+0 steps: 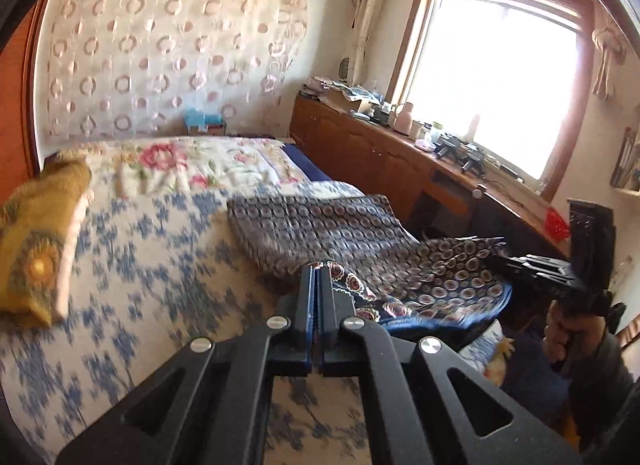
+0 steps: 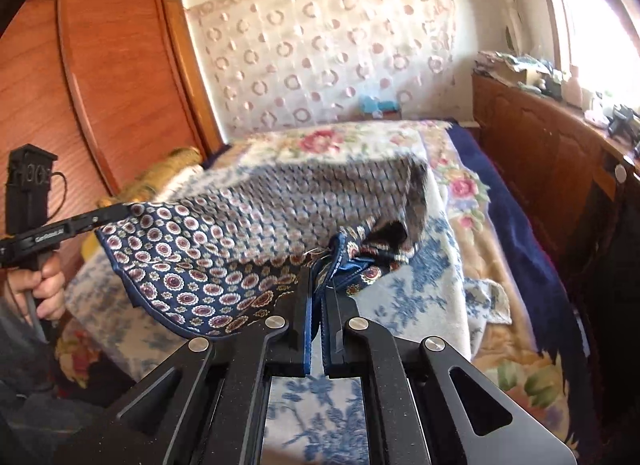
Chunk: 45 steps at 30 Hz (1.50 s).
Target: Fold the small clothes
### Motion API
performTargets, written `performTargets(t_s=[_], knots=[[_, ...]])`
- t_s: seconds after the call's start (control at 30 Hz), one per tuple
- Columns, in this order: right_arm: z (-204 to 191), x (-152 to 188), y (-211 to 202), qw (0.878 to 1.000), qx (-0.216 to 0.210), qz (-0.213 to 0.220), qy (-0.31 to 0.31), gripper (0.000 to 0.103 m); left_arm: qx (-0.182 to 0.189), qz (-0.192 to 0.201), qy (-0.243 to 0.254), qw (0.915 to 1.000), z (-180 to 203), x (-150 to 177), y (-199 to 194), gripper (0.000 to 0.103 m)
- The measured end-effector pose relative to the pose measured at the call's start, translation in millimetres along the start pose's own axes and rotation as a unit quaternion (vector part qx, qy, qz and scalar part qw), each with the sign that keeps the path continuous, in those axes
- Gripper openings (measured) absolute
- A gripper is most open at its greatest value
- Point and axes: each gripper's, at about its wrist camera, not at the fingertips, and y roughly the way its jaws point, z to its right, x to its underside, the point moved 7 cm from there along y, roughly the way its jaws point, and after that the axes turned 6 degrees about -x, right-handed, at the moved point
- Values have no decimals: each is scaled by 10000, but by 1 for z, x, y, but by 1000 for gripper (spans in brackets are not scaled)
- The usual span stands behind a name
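A small dark blue garment printed with round medallions hangs lifted over the bed; it also fills the middle of the right wrist view. My left gripper is shut on one hemmed corner of it. My right gripper is shut on the other corner, with the blue hem between its fingers. The cloth is stretched between the two grippers and its far part trails on the bedspread. The other gripper shows at each view's edge, the right one and the left one.
A yellow pillow lies on the left of the bed. A floral quilt covers the head end. A wooden cabinet with clutter runs under the window on the right. A wooden wardrobe stands at the left.
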Motion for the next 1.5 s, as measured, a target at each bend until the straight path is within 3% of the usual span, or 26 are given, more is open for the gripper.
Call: performTargets(t_s=[0.2, 0.4, 0.7, 0.83, 0.9, 0.97, 1.0, 1.03, 1.07, 1.23, 1.5], knots=[[23, -44, 18, 9995, 181, 260, 76, 0, -126, -26, -178, 9998, -18, -35, 44, 0], [52, -81, 56, 9989, 357, 269, 155, 0, -435, -153, -25, 9989, -32, -56, 86, 0], [97, -93, 118, 9983, 547, 4, 222, 1, -710, -507, 115, 9961, -47, -69, 149, 0], [117, -91, 142, 9975, 571, -170, 368, 6, -764, -573, 129, 9953, -55, -69, 167, 0], [127, -92, 149, 9966, 698, -218, 387, 21, -793, -618, 240, 9946, -55, -69, 172, 0], [133, -96, 147, 9965, 746, -111, 373, 45, -846, -639, 295, 9939, -57, -70, 173, 5], [134, -97, 146, 9967, 707, -77, 391, 48, -812, -629, 304, 9942, -56, -71, 172, 8], [136, -99, 145, 9969, 676, -69, 392, 51, -781, -614, 320, 9945, -56, -73, 170, 18], [137, -101, 145, 9971, 670, -78, 348, 51, -766, -580, 337, 9948, -56, -75, 168, 32], [136, -99, 139, 9967, 795, -154, 67, 51, -676, -547, 512, 9949, -54, -76, 159, 52], [131, -83, 133, 9970, 673, -365, -80, 51, -718, -953, 718, 9903, -56, -50, 177, 56]])
